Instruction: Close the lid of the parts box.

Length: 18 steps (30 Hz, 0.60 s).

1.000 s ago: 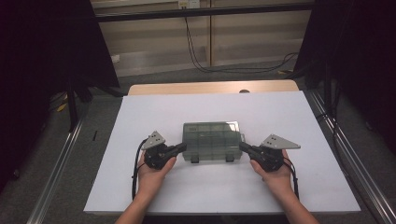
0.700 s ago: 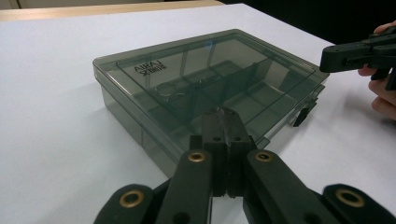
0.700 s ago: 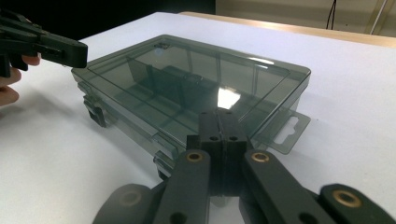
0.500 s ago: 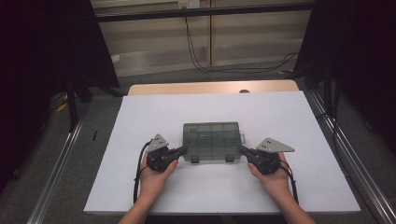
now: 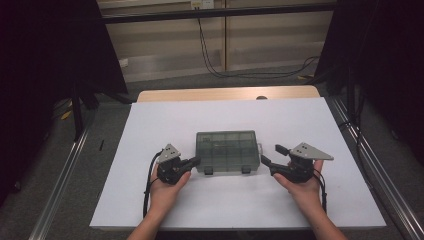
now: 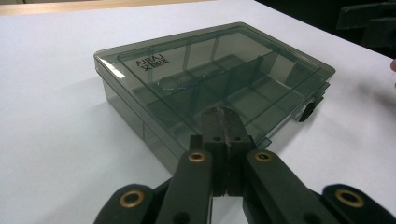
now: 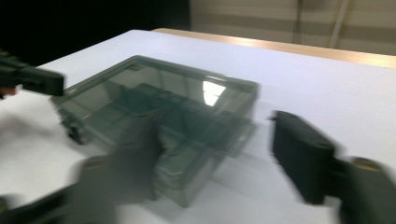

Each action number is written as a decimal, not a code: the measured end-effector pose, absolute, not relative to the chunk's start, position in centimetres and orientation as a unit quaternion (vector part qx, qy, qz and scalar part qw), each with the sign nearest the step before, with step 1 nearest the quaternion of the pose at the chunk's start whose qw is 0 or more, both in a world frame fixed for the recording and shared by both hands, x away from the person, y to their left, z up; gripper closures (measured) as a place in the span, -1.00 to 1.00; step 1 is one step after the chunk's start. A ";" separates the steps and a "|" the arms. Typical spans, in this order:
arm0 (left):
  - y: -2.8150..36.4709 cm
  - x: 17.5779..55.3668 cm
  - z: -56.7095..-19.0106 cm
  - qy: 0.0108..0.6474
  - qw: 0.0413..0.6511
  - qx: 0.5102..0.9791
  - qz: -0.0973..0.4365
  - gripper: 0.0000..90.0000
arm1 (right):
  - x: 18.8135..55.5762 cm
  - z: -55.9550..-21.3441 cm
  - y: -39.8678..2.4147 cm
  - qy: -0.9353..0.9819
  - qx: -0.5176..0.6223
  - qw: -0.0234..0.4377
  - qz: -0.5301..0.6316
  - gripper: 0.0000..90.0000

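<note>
High view: a smoky clear box, lid down, lies flat near the middle of the white bench, its two latches on the near edge. The left claw is closed, tip at the box's near left corner, touching or just short of it; I cannot tell which from here. The right claw stands just off the box's right end, apart from it; its jaws have just been opening, nothing between them. Left gripper view: jaws pressed together on nothing, tip over the corner of the box, dividers showing through the lid, one latch on the far right side. Right gripper view: blurred, but the jaws stand wide with the box corner ahead between them, pads not on it; the left claw shows at the far side. Judgement: the step in hand looks like taking hold of the box's right end while the left claw steadies the other. To do it well, bring the open jaws in level with the bench, one above the lid and one below the rim or both across the end wall, close only once the wall sits deep between the pads, and keep the left tip braced so the light box does not skate on the smooth sheet.
</note>
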State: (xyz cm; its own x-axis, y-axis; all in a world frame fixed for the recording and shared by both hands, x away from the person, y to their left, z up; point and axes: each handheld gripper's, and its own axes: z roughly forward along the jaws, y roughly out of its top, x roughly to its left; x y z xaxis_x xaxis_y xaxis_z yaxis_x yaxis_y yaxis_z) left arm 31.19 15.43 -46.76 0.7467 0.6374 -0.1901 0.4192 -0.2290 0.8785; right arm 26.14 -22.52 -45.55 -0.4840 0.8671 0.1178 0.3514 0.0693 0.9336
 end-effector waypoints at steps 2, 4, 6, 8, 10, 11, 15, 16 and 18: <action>15.5 31.2 -46.8 0.340 0.520 0.777 0.104 1.00 | 26.0 -45.3 -23.2 0.682 0.452 0.252 0.517 -0.92; 15.5 31.2 -46.8 0.341 0.522 0.775 0.103 1.00 | 25.8 -45.2 -23.9 0.684 0.451 0.252 0.515 -1.00; 15.4 31.2 -46.8 0.342 0.523 0.774 0.103 1.00 | 25.5 -45.0 -24.6 0.680 0.454 0.259 0.514 -1.00; 15.5 31.2 -46.8 0.341 0.522 0.775 0.103 1.00 | 25.2 -44.9 -25.3 0.676 0.458 0.268 0.511 -1.00; 15.5 31.2 -46.8 0.341 0.522 0.775 0.103 1.00 | 25.0 -44.9 -26.0 0.673 0.461 0.272 0.511 -1.00; 15.5 31.2 -46.8 0.341 0.520 0.776 0.102 1.00 | 24.9 -44.9 -26.3 0.671 0.463 0.273 0.510 -1.00; 15.5 31.3 -46.8 0.340 0.521 0.776 0.101 1.00 | 24.4 -44.8 -27.5 0.668 0.464 0.281 0.509 -1.00; 15.5 31.3 -46.8 0.340 0.522 0.776 0.099 1.00 | 24.2 -44.8 -27.8 0.669 0.464 0.279 0.509 -1.00; 15.5 31.3 -46.8 0.340 0.522 0.776 0.100 1.00 | 23.9 -44.9 -28.4 0.667 0.467 0.283 0.506 -1.00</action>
